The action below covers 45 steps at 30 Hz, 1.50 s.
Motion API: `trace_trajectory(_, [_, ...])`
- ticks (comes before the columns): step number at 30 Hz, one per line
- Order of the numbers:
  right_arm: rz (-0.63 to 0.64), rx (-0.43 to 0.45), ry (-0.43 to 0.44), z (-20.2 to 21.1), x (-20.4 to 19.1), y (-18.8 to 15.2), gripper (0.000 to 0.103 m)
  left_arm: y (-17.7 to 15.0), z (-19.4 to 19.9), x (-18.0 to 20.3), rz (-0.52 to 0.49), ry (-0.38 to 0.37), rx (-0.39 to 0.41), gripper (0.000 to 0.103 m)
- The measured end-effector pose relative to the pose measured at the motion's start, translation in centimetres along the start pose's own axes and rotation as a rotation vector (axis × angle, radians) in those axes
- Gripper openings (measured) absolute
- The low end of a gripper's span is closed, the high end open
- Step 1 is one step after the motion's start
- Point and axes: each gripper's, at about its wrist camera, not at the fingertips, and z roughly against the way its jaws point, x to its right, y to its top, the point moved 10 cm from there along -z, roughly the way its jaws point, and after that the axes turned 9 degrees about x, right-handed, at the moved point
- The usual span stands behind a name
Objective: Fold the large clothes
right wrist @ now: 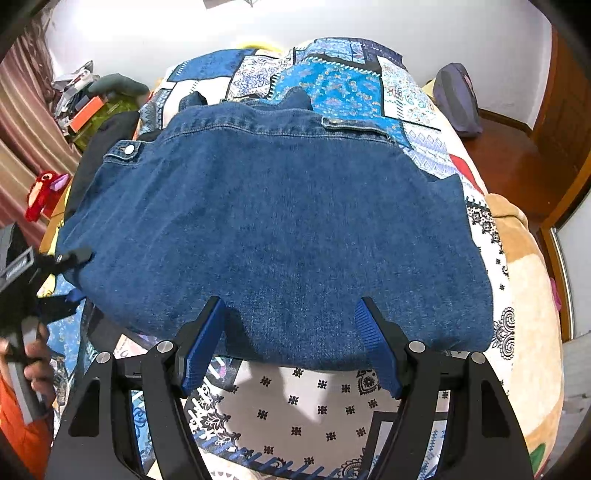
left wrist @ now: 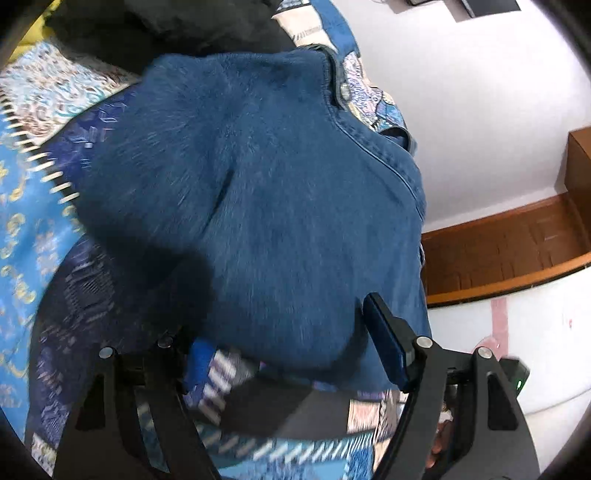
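Observation:
A folded blue denim jacket [right wrist: 280, 229] lies flat on a patchwork bedspread [right wrist: 332, 85]. My right gripper [right wrist: 291, 332] is open at the jacket's near edge, its blue pads on either side of the hem, holding nothing. My left gripper [right wrist: 74, 273] shows at the jacket's left edge in the right wrist view. In the left wrist view the left gripper [left wrist: 291, 339] is open, with the denim jacket [left wrist: 266, 192] bulging between and ahead of its fingers. That view is blurred by motion.
The bed's right side drops to a brown wooden floor [right wrist: 517, 155]. A dark bag [right wrist: 458, 99] lies at the bed's far right corner. Clutter and a red toy [right wrist: 44, 192] sit left of the bed. Dark clothing [left wrist: 166, 29] lies beyond the jacket.

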Motion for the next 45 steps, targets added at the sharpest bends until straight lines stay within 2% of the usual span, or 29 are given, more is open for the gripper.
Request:
trace_trajectory(3, [0.033,0.004,-0.01,-0.2,-0.5,0.2,0.069,1.2,-1.1,0.1,0.035,-0.018,0.031,0.075])
trace_trajectory(7, [0.055,-0.001,-0.005,-0.4,-1.1,0.1,0.069,2.8,-1.3,-0.3,0.099,-0.056,0.109,0.074])
trace_trajectory(9, [0.062,0.0,-0.006,-0.4,-1.3,0.1,0.069,3.3,-1.2,-0.7,0.142,-0.059,0.148,0.063])
trace_trajectory(11, [0.077,-0.003,-0.003,-0.3,-1.6,0.0,0.069,3.7,-1.2,-1.5,0.176,-0.025,0.181,0.048])
trace_trajectory(13, [0.087,-0.007,-0.01,-0.2,-1.7,-0.1,0.069,3.8,-1.2,-1.5,0.185,-0.007,0.191,0.047])
trace_trajectory(15, [0.09,-0.012,-0.017,-0.1,-1.8,-0.2,0.069,3.8,-1.0,-1.0,0.142,0.025,0.198,0.043])
trace_trajectory(17, [0.089,-0.017,-0.013,0.3,-2.0,-0.2,0.069,4.1,-0.4,0.4,0.044,0.069,0.215,0.039])
trace_trajectory(21, [0.12,-0.009,-0.031,1.2,-2.3,0.3,0.069,4.7,1.5,4.2,-0.096,0.09,0.276,0.035])
trace_trajectory(23, [0.138,0.001,-0.043,1.6,-2.5,0.9,0.069,5.2,3.2,6.5,-0.159,0.065,0.304,0.034])
trace_trajectory(27, [0.16,0.036,-0.022,2.9,-4.3,3.1,0.069,7.2,8.3,10.3,-0.203,-0.05,0.361,0.031])
trace_trajectory(29, [0.16,0.048,0.01,3.1,-5.6,3.9,0.069,8.3,11.4,10.9,-0.241,-0.044,0.424,0.031])
trace_trajectory(33, [0.156,0.05,0.141,2.3,-11.1,4.8,0.069,9.7,16.2,12.3,-0.357,0.032,0.574,0.03])
trace_trajectory(35, [0.167,0.03,0.198,1.2,-14.2,4.5,0.069,9.7,17.0,12.4,-0.422,0.091,0.603,0.03])
trace_trajectory(38, [0.214,-0.016,0.252,-1.0,-18.1,3.2,0.069,9.8,17.2,11.7,-0.479,0.167,0.608,0.03])
trace_trajectory(42, [0.276,-0.161,0.298,-5.3,-21.9,-1.0,0.069,9.3,16.4,10.4,-0.465,0.2,0.596,0.03])
trace_trajectory(45, [0.265,-0.15,0.288,-6.0,-21.7,-1.8,0.072,9.0,15.6,10.1,-0.475,0.224,0.571,0.03])
